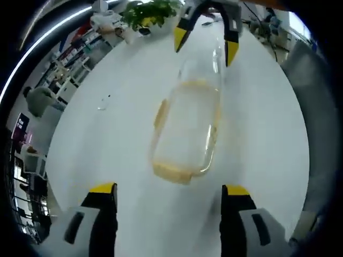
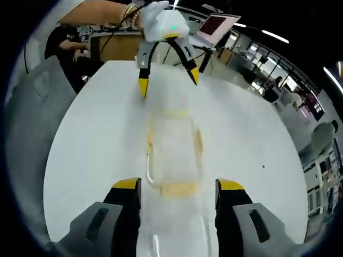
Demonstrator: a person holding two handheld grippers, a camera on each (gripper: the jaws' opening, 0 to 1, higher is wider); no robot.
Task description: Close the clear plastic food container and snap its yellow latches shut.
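Container [image 1: 185, 131] of clear plastic lies on the white bench [image 1: 107, 139] between the two grippers, its long axis running from one gripper toward the other. In the left gripper view it sits toward 12 o'clock from the left gripper [image 1: 169, 195], whose jaws stand wide and hold nothing; the right gripper [image 1: 206, 40] faces it from the far end, at 12 o'clock. In the right gripper view the container [image 2: 172, 155] begins just beyond the wide, empty jaws, so the right gripper [image 2: 178, 191] seems the nearer. Yellow latches [image 1: 171, 172] show at the end nearest the left gripper; whether the lid is seated is hard to tell through the blur. A potted plant [image 1: 150, 13] stands at 11 o'clock
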